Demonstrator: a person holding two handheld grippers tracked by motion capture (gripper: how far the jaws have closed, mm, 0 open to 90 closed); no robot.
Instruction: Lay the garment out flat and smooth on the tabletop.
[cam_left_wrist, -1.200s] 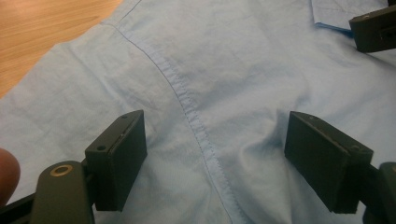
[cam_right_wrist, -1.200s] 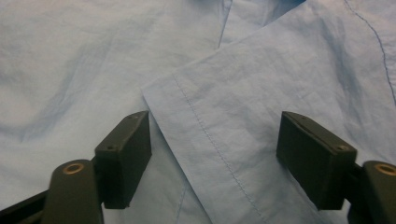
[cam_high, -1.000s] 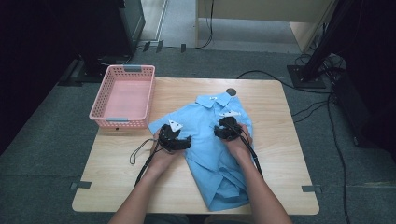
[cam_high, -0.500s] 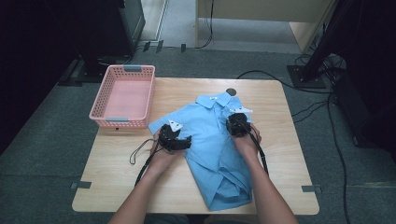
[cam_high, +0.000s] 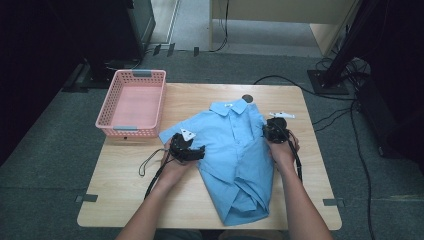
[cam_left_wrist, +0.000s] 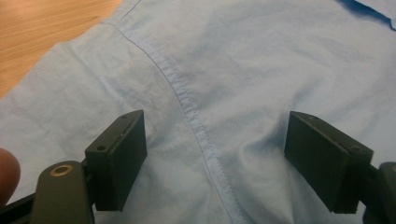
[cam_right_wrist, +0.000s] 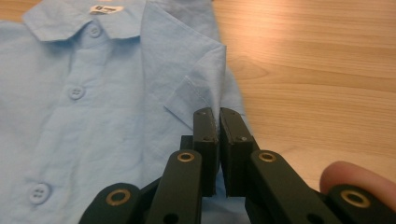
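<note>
- Since the earlier frames: right gripper (cam_high: 276, 131) has shifted from over the shirt (cam_high: 235, 155) front toward the garment's right edge; its jaws have just been closing, and now stand pressed together w/ a thin gap. The right gripper view leaves it unclear whether a fold of cloth is caught between them. Left gripper (cam_high: 186, 148) has stayed put on the shirt's left side.
- Left gripper: jaws spread wide, resting over the fabric w/ a stitched seam (cam_left_wrist: 196, 123) running between them; pads press on nothing.
- Shirt position: lies flat at the centre of the table (cam_high: 125, 190), buttoned front up, partly folded.
- Orientation: long axis runs approx. from the far edge to the near edge; collar (cam_high: 231, 107) points away from the person, hem toward the near edge, skewed slightly to the right.
- Material/texture: light-blue woven cloth, soft creases, matching round buttons (cam_right_wrist: 75, 92), white neck label (cam_right_wrist: 106, 8), short sleeve w/ hemmed cuff.
- Table: pale wood-grain top, rounded corners.
- Basket (cam_high: 116, 127): pink plastic lattice, rectangular, at the far left of the table, well apart from the shirt.
</note>
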